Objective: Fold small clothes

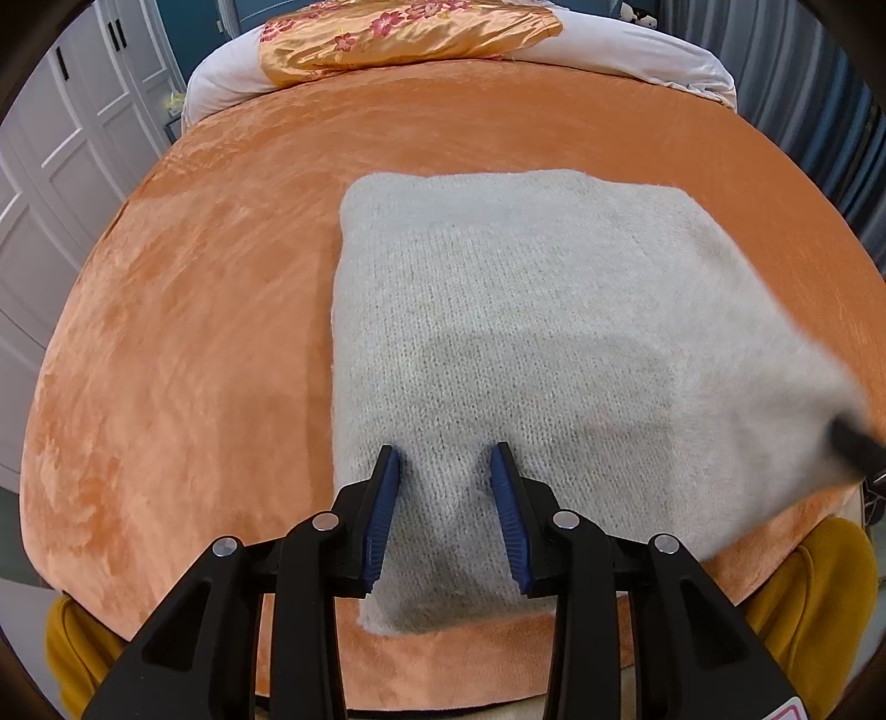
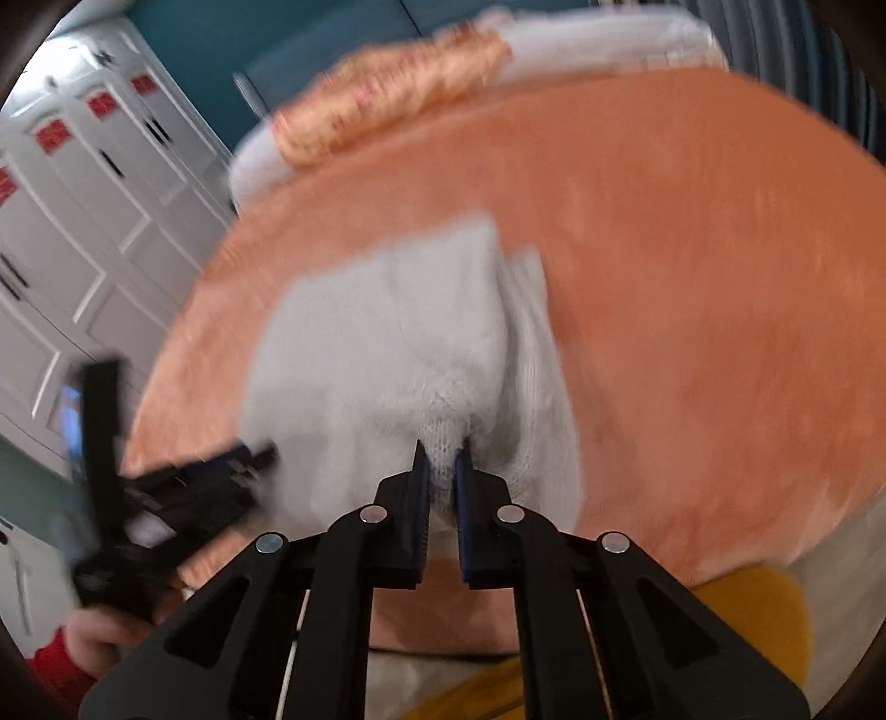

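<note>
A pale grey knit sweater (image 1: 526, 304) lies folded into a rough rectangle on the orange blanket (image 1: 194, 332). My left gripper (image 1: 446, 453) points down at its near left corner, and a thick bunch of knit fills the gap between the blue pads (image 1: 387, 498). In the right wrist view, which is blurred, my right gripper (image 2: 443, 451) is shut on a pinch of the sweater (image 2: 376, 343) at its near right corner, lifting that edge. The left gripper (image 2: 221, 471) shows there as a dark blur at the sweater's left edge. The right gripper's tip (image 1: 853, 443) shows dark at the sweater's right corner.
The bed's near edge runs just below the grippers. A floral orange pillow (image 1: 398, 33) on white bedding lies at the far end. White wardrobe doors (image 1: 55, 166) stand to the left. Yellow trouser legs (image 1: 803, 598) and a hand with a red sleeve (image 2: 94, 637) are close by.
</note>
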